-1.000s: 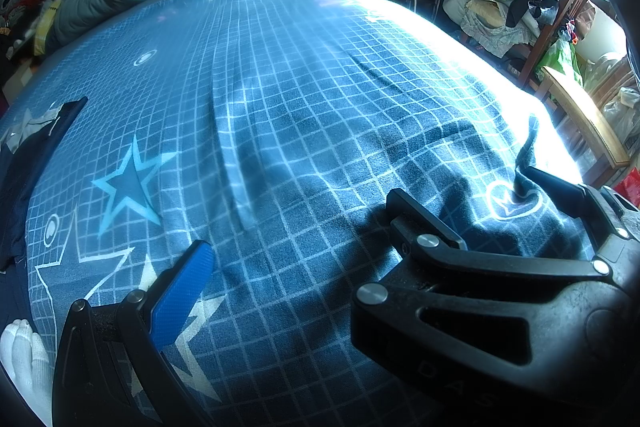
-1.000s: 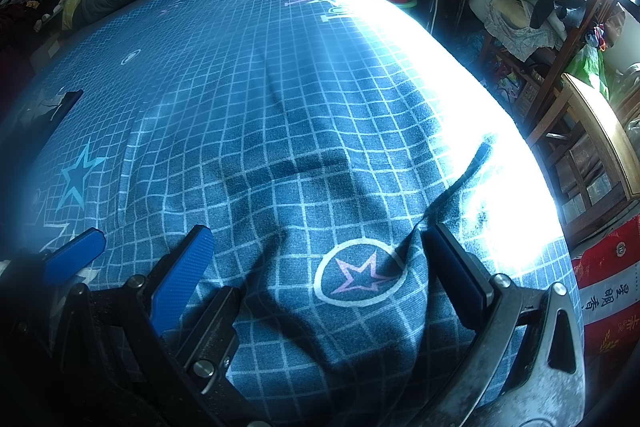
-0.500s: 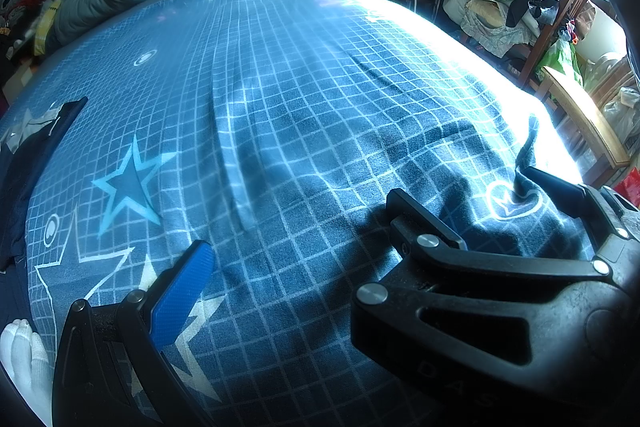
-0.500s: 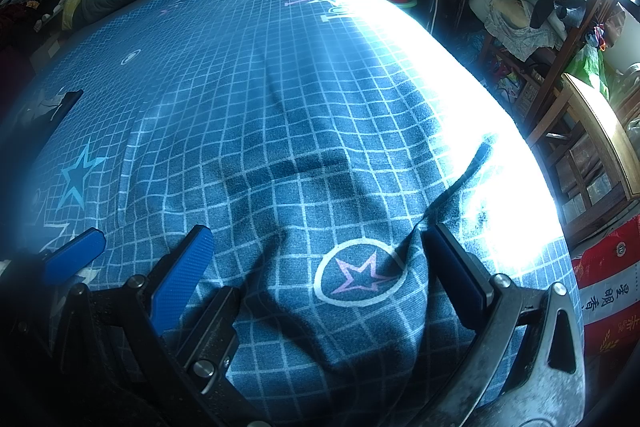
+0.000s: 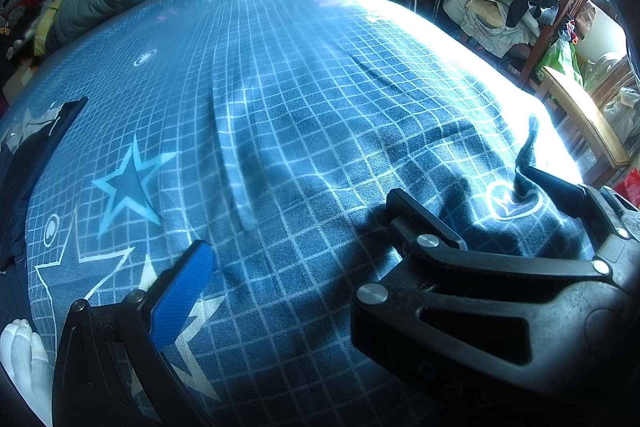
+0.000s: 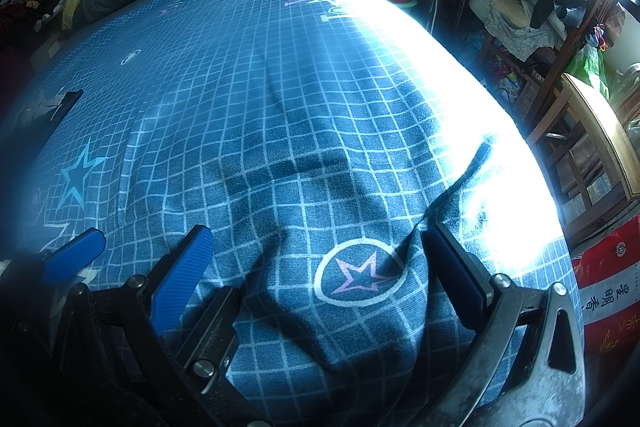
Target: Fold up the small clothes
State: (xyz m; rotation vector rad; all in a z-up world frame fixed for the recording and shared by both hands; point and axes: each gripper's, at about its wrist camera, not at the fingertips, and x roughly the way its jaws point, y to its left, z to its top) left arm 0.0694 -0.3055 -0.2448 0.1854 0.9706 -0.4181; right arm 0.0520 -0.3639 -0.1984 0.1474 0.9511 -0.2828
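While both grippers sit low on the blue grid bedsheet (image 6: pixel 280 115), we see the right gripper (image 6: pixel 320 267) w/ jaws wide, sheet bunched btwn its 2 fingers. Left gripper (image 5: pixel 296 235) also spread wide over the sheet. A dark garment (image 5: pixel 36 155) lies at the left edge, well apart from both.

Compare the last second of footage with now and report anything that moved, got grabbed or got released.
Nothing visibly changed. Both tongs, left and right, stay open and low over the blue grid bedsheet, gripping nothing. The dark garment at the sheet's left edge lies where it was.
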